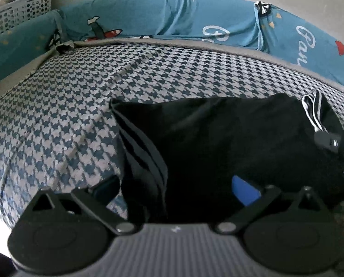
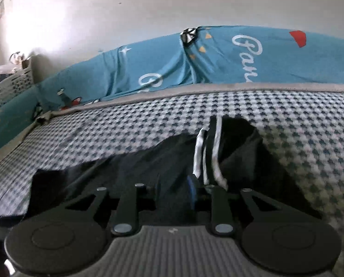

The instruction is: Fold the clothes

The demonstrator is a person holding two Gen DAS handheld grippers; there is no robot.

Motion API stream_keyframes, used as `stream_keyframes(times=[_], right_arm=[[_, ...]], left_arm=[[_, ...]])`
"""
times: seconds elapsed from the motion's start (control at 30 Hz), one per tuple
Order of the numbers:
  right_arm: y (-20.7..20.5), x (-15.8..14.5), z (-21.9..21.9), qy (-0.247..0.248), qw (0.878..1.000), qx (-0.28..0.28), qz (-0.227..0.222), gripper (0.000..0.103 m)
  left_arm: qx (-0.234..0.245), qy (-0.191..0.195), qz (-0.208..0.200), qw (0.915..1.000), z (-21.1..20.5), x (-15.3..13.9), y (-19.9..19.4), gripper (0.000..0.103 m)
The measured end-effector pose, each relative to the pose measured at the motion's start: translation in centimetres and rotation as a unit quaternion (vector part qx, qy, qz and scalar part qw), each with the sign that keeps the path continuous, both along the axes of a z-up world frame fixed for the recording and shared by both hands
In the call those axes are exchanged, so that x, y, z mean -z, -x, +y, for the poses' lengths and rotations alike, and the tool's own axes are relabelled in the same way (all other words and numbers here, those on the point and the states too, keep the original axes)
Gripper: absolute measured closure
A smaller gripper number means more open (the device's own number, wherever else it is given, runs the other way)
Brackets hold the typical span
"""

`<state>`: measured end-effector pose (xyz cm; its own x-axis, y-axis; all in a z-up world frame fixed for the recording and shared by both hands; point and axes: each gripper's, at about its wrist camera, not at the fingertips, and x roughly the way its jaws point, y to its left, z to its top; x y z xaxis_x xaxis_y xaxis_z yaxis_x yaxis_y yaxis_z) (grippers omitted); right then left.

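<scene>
A black garment (image 1: 229, 138) with white side stripes (image 1: 315, 113) lies on the houndstooth bed cover (image 1: 68, 115). My left gripper (image 1: 176, 187) is open, its jaws wide. The left finger (image 1: 107, 184) rests beside the striped near-left fold, and the blue pad (image 1: 245, 189) shows bare over the black cloth. My right gripper (image 2: 175, 190) is shut on a bunch of the black garment (image 2: 125, 161) right by the white stripes (image 2: 208, 157), and holds that end lifted. In the left wrist view the right gripper (image 1: 331, 142) appears at the garment's far right corner.
A teal printed bumper cushion (image 1: 148, 16) runs along the far side of the bed against a pale wall (image 2: 148, 7). A white perforated basket (image 1: 17, 11) stands at the far left corner. A grey border (image 2: 218, 92) edges the bed cover.
</scene>
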<state>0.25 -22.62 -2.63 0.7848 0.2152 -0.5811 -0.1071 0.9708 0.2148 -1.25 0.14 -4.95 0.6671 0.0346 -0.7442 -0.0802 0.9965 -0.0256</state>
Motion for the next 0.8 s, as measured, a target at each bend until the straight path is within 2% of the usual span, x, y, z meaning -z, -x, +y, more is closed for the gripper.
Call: stream_keyframes(times=[0.33, 0.7, 0.8], right_arm=[[3.7, 1.9, 1.8, 0.035, 0.998, -0.044, 0.035, 0.077], [5.4, 1.9, 2.1, 0.058, 0.996, -0.063, 0.022, 0.076], [6.1, 1.8, 2.2, 0.061, 0.995, -0.072, 0.023, 0.071]], left_arm=[[0.007, -0.013, 0.009, 0.9998, 0.4, 0.8, 0.6, 0.000], [0.014, -0.019, 0.006, 0.9997, 0.5, 0.9, 1.4, 0.000], [0.017, -0.019, 0.006, 0.9996, 0.5, 1.0, 1.6, 0.000]])
